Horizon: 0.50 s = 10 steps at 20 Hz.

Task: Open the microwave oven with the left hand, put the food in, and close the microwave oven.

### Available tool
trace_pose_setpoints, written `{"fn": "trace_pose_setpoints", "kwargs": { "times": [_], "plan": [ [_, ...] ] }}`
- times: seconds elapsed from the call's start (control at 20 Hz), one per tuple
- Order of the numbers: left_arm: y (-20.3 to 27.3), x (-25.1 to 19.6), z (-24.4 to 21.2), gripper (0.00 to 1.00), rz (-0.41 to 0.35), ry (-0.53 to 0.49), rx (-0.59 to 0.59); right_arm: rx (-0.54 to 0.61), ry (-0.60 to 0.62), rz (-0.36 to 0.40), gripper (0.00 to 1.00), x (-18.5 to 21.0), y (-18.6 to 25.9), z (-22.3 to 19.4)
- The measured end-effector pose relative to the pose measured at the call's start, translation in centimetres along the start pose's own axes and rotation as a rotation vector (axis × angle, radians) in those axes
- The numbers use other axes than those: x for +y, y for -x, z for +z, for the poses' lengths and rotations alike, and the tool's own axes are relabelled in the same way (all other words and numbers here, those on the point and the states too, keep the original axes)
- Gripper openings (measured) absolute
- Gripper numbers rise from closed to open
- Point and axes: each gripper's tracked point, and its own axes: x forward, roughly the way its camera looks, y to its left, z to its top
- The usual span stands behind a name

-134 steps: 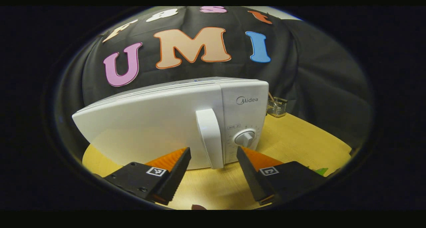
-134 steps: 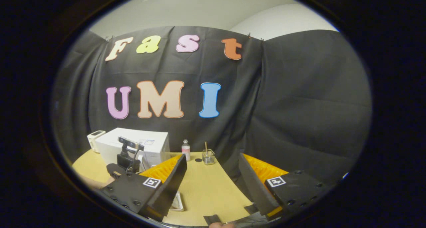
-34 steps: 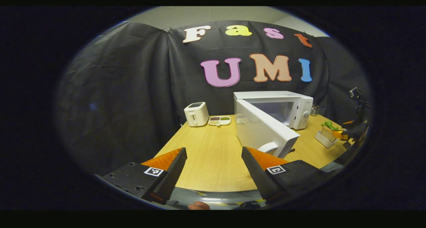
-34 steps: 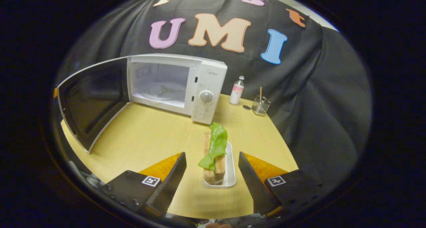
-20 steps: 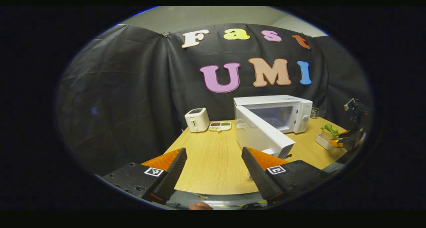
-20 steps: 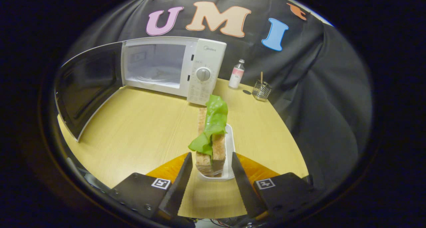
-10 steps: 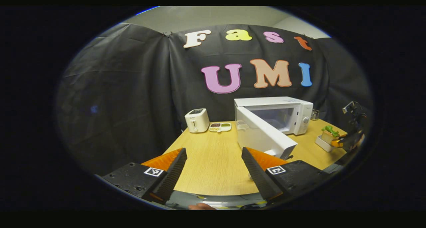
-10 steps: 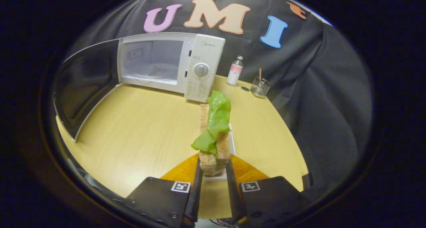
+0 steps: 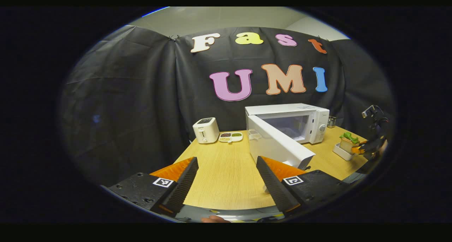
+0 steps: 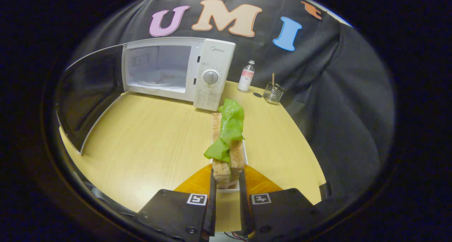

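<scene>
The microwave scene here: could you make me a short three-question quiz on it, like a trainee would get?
1. True or false: the microwave oven door stands open.
2. What does the right gripper clamp? A) small bottle B) sandwich with green leaf C) toaster
3. Fill in: the left gripper is ____, holding nothing.

Key:
1. True; the cavity shows.
2. B, the sandwich, over its white tray.
3. Open; it is above the wooden table, short of the toaster.
</scene>
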Motion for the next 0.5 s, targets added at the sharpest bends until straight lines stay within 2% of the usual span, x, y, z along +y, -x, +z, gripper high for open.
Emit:
{"fn": "trace_pose_setpoints", "kwargs": {
  "times": [0.3,0.5],
  "plan": [
    [-0.5,-1.0,0.8,1.0,-0.036,-0.009,-0.023,-0.043,-0.079,-0.008,0.3,-1.2,1.2,2.6],
    [-0.3,-1.7,1.4,1.0,-0.061,-0.004,-0.041,-0.067,-0.107,0.027,0.3,-0.4,2.0,4.6]
  ]
}}
